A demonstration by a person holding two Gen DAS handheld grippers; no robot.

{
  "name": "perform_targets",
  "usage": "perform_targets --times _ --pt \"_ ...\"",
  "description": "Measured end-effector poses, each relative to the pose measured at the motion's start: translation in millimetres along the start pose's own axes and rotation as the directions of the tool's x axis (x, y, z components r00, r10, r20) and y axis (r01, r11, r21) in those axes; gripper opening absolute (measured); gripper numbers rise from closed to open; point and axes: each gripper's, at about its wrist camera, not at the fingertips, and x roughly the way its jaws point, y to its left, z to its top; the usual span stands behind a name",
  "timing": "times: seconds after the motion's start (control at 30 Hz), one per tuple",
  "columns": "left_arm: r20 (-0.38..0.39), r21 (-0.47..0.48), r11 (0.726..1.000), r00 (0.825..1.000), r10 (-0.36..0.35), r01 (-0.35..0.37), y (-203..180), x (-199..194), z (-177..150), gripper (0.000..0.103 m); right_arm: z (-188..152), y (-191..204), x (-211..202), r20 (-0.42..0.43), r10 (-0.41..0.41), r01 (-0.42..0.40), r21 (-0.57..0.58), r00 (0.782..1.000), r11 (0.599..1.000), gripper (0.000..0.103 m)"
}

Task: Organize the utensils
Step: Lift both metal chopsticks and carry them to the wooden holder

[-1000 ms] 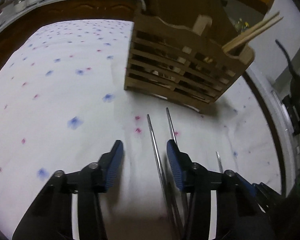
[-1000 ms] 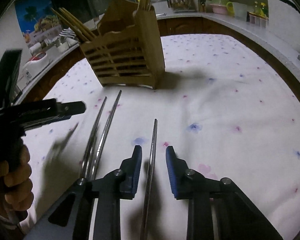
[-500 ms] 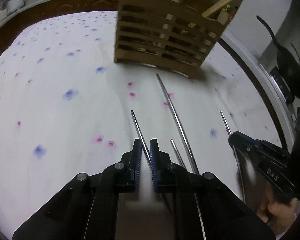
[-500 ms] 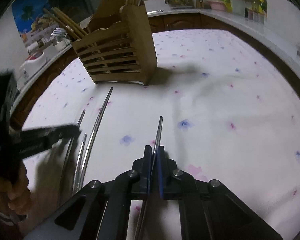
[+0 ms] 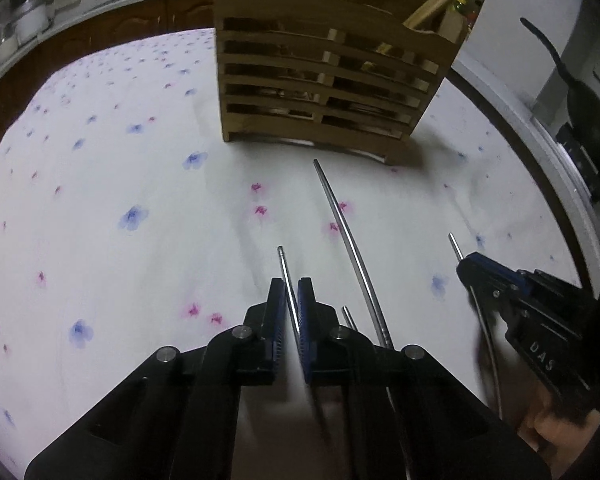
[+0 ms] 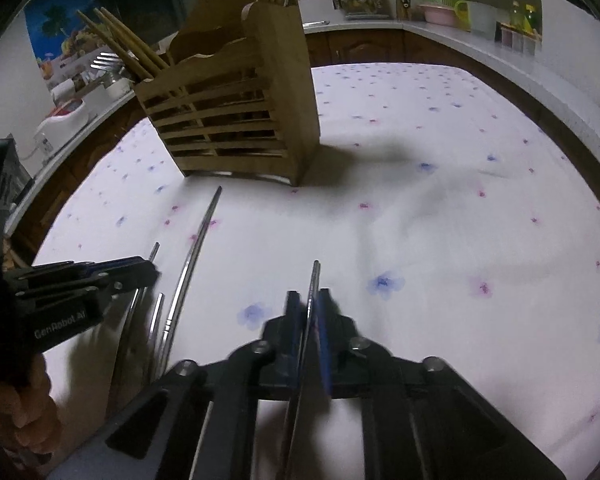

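Gripping a thin metal chopstick (image 5: pixel 289 280), the left gripper (image 5: pixel 291 292) has its blue pads closed on the shaft above the floral tablecloth (image 5: pixel 100 200). Two loose chopsticks (image 5: pixel 352 248) lie just beside it, pointing toward the wooden utensil holder (image 5: pixel 324 80). Rightmost, the right gripper (image 6: pixel 309 312) clamps another metal chopstick (image 6: pixel 313 280).

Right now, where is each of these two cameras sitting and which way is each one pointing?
Left wrist: on the left gripper, looking along its fingers, shut on a metal chopstick, toward the wooden holder; the right gripper shows at right.
Right wrist: on the right gripper, shut on another chopstick, facing the same holder; the left gripper shows at left.
Shared: holder, loose chopstick, floral cloth.
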Motion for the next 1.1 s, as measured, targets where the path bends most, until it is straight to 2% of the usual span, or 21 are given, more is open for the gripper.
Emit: perform_targets --times 0.13,0.33,0.5,0.67,0.87,1.1 --pt "0.048 -0.036 0.999 0.998 -0.037 0.038 8 -25 -7 0.004 0 -3 -11 0.009 0.037 -0.037 0.028 0.999 0.999 0.005" --pt "0.169 -0.064 0.993 0.982 -0.089 0.101 17 -86 -12 0.004 9 4 -64 0.12 0.098 -0.101 0.026 0.988 0.995 0.004" --pt "0.273 -0.063 0.989 0.956 -0.11 0.131 23 -137 -10 0.004 22 7 -121 0.248 0.132 -0.14 0.014 0.96 0.99 0.004" --pt "0.361 -0.042 0.99 0.926 -0.113 0.137 21 -177 -7 0.004 38 10 -159 0.35 0.144 -0.154 -0.001 0.926 0.988 0.004" --pt "0.407 -0.03 0.991 0.907 -0.107 0.13 20 -194 -1 0.004 53 14 -181 0.421 0.145 -0.154 -0.012 0.895 0.988 0.004" --pt "0.43 -0.029 0.992 0.897 -0.098 0.123 19 -201 5 0.004 58 20 -185 0.434 0.149 -0.154 -0.024 0.889 0.988 0.004"
